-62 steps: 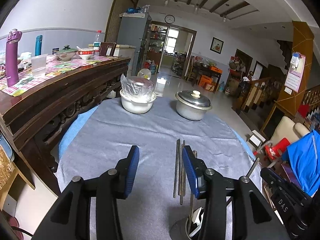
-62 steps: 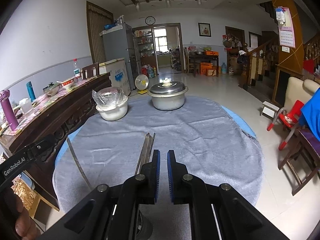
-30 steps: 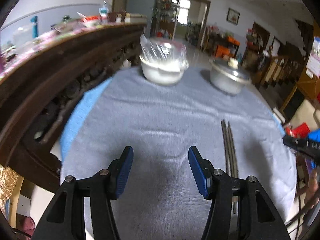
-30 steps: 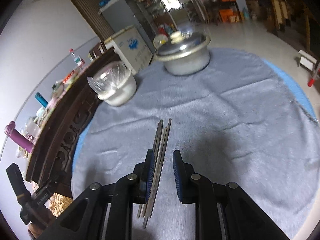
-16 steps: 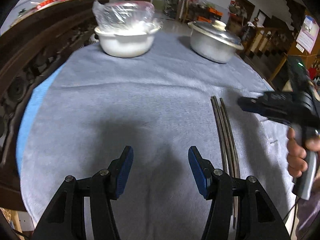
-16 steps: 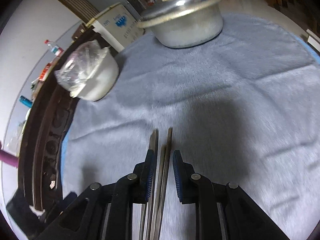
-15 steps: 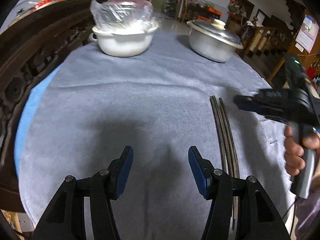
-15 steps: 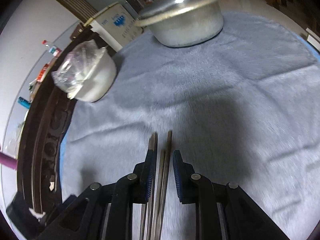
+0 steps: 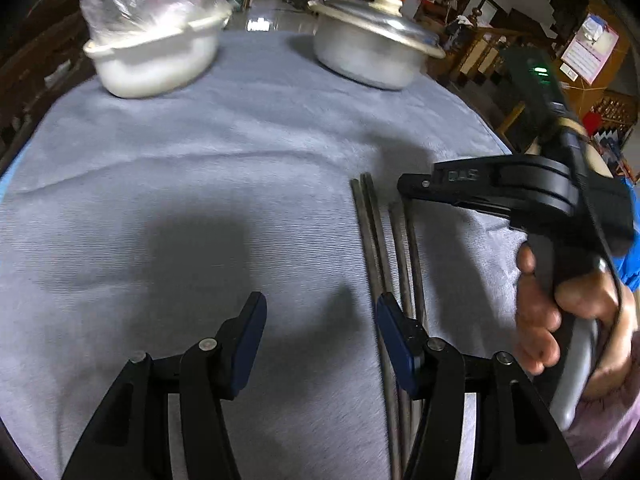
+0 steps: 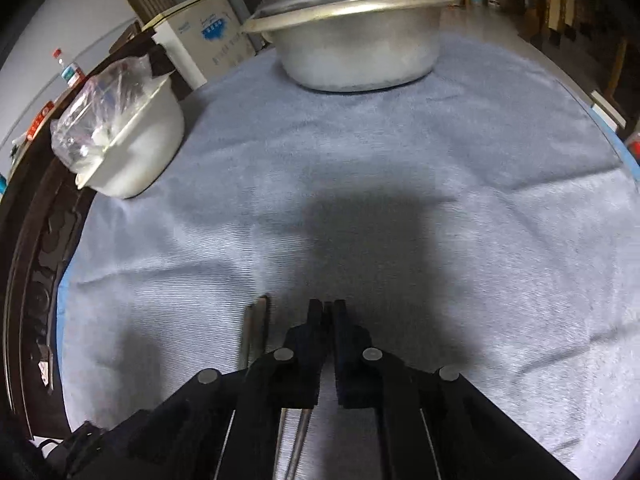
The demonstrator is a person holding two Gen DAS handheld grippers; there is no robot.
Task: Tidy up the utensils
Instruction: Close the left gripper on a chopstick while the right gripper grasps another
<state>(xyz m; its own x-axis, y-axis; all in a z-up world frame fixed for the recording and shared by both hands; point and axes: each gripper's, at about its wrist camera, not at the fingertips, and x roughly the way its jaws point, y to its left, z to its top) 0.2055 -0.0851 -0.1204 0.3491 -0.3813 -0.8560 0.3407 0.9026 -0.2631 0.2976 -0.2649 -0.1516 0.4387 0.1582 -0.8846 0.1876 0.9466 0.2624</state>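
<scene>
Several grey metal chopsticks (image 9: 384,248) lie side by side on the grey cloth, running toward me. My left gripper (image 9: 320,320) is open and empty, low over the cloth just left of them. My right gripper (image 10: 327,312) is lowered onto the far ends of the chopsticks, jaws nearly together around the tips; it also shows in the left wrist view (image 9: 404,189). Two chopstick ends (image 10: 256,320) lie left of its fingers, and two more (image 10: 296,440) run beneath it. Whether it pinches one is hidden.
A white bowl covered in plastic film (image 9: 152,48) (image 10: 128,144) stands at the far left. A lidded metal pot (image 9: 372,48) (image 10: 356,40) stands at the far right. A dark wooden sideboard (image 10: 24,240) borders the table's left. The cloth's right edge (image 10: 624,152) drops off.
Both grippers have moved forward and lower over the cloth. My right gripper has come down onto the chopsticks' far ends and its jaws have narrowed. The left stays open.
</scene>
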